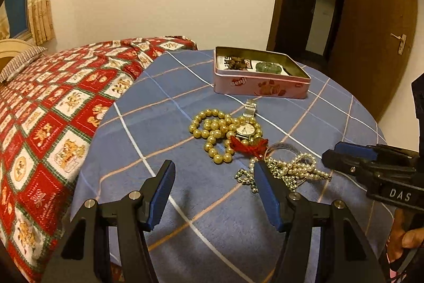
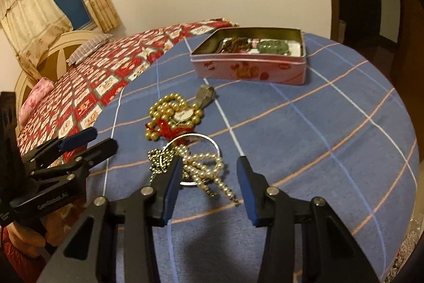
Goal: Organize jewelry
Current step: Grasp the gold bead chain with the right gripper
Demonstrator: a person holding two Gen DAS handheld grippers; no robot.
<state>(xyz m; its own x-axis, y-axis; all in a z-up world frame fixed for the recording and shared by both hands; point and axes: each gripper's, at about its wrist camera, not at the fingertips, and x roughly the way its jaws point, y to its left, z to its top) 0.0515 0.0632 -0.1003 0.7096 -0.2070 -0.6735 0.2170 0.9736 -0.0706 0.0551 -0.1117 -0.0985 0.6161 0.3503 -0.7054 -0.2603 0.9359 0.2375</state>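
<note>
Small pearl strand [image 2: 209, 169] lies in a tangle on the blue cloth [image 2: 304, 129] well short of the pink tin [image 2: 254, 70]; right gripper [image 2: 209, 184] spread around it, left gripper [image 1: 214, 192] spread and empty, so pinch the thick bunch, not the ring [image 2: 209, 142].

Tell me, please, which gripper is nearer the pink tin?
Neither clearly. The left gripper and right gripper both hover short of the pink tin, with the pile of beads and the watch between.

Tin [image 1: 261, 86] behind jewelry pile [image 1: 225, 134]
</note>
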